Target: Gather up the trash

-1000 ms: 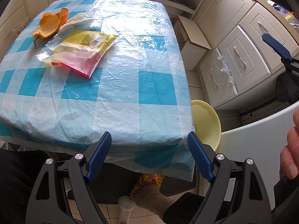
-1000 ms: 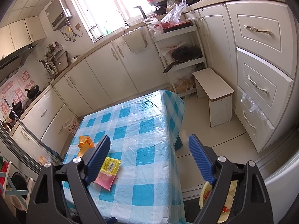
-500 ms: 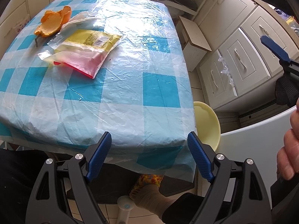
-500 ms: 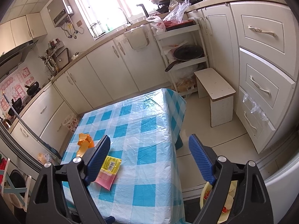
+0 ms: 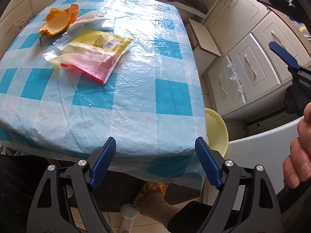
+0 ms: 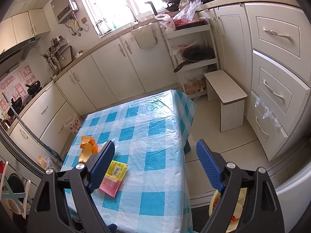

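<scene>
Trash on checked blue-and-white worktop (image 5: 136, 89), curled orange peel (image 5: 58, 22), yellow and pink plastic wrapper (image 5: 95, 55) just beside it, left claw (image 5: 155, 163) wide and empty, right claw (image 6: 155, 165) wide and empty.

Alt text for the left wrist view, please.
The left gripper hangs with jaws open and empty over the near edge of a blue-checked table. Orange peel and a yellow-and-pink wrapper lie at its far left; a yellow bin stands beside it.

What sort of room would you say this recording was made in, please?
A home kitchen, most likely: a sink tap under the window, a pan on a rack, and a checked table with orange peel.
</scene>
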A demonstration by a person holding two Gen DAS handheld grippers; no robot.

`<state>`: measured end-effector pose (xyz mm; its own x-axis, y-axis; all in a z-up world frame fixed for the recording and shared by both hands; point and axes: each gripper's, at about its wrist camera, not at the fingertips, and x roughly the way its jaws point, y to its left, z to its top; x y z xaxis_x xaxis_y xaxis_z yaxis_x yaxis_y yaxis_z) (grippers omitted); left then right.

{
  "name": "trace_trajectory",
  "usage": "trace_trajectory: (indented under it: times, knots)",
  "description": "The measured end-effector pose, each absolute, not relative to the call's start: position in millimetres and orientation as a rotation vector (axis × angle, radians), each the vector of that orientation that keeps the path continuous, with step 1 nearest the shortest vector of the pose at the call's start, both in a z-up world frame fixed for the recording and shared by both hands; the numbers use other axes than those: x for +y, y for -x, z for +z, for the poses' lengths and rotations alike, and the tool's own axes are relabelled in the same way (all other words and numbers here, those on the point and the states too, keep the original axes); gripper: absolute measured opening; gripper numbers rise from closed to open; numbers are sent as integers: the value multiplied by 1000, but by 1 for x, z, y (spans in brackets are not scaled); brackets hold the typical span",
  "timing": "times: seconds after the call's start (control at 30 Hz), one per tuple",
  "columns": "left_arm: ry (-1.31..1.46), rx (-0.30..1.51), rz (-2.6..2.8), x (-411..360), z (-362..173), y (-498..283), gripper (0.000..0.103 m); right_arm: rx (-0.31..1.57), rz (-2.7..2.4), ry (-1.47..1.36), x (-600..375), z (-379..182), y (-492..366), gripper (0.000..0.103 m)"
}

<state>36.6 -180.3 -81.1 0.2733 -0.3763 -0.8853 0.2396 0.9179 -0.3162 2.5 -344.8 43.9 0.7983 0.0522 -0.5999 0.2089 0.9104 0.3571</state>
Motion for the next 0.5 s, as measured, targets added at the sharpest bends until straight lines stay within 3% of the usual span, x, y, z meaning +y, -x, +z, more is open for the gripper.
trace_trajectory:
  times: [0.5]
  knots:
    - [154, 1230, -408, -172, -82, -44, 80, 661, -83, -407, -339, 41, -11, 82]
